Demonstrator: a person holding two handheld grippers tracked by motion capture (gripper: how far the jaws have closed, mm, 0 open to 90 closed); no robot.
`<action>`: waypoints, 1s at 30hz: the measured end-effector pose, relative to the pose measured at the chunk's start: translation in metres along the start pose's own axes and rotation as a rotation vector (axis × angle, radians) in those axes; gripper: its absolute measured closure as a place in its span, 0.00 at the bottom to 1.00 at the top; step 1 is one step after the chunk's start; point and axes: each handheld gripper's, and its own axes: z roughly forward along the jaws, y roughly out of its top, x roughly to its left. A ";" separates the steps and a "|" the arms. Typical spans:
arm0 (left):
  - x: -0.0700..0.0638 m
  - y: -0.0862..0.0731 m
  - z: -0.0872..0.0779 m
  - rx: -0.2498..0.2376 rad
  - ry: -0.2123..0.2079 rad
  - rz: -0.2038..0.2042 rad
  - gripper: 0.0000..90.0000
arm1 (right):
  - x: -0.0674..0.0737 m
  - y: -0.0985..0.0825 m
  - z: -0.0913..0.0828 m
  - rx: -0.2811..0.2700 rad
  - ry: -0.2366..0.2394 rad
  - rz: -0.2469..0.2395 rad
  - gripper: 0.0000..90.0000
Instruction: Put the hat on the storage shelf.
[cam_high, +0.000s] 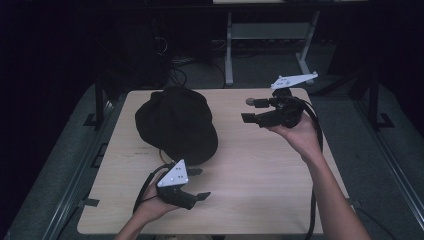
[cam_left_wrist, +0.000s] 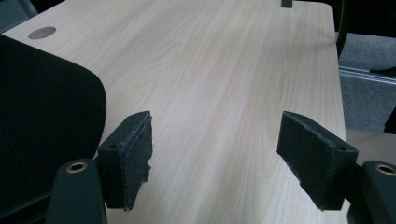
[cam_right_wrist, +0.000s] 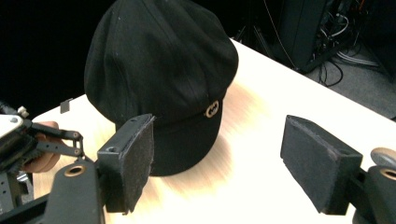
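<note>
A black cap (cam_high: 176, 124) with a small gold buckle (cam_right_wrist: 212, 109) on its band lies on the left half of the wooden table (cam_high: 250, 165). My left gripper (cam_high: 199, 183) rests low near the table's front edge, just in front of the cap's brim, jaws open and empty. In the left gripper view the cap's black cloth (cam_left_wrist: 44, 121) sits at the left, beside the left pad. My right gripper (cam_high: 248, 109) hangs above the table's back right part, pointing left toward the cap, open with nothing between its pads. In the right gripper view the cap (cam_right_wrist: 163, 74) lies ahead of the jaws.
A round grey cable hole (cam_left_wrist: 42, 32) marks the table's far corner in the left gripper view. Desk legs (cam_high: 229, 50) and cables (cam_high: 175, 70) stand on the floor behind the table. Bare wood spreads between the two grippers.
</note>
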 end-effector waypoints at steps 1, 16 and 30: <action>0.000 0.000 0.000 0.001 0.000 0.001 0.29 | -0.001 -0.003 -0.001 0.002 -0.002 0.000 0.28; 0.000 -0.001 0.001 0.000 0.002 -0.004 0.29 | -0.009 -0.042 -0.014 0.015 -0.028 0.041 0.27; 0.001 -0.003 0.002 -0.002 0.001 -0.018 0.29 | -0.015 -0.076 -0.026 0.026 -0.046 0.080 0.27</action>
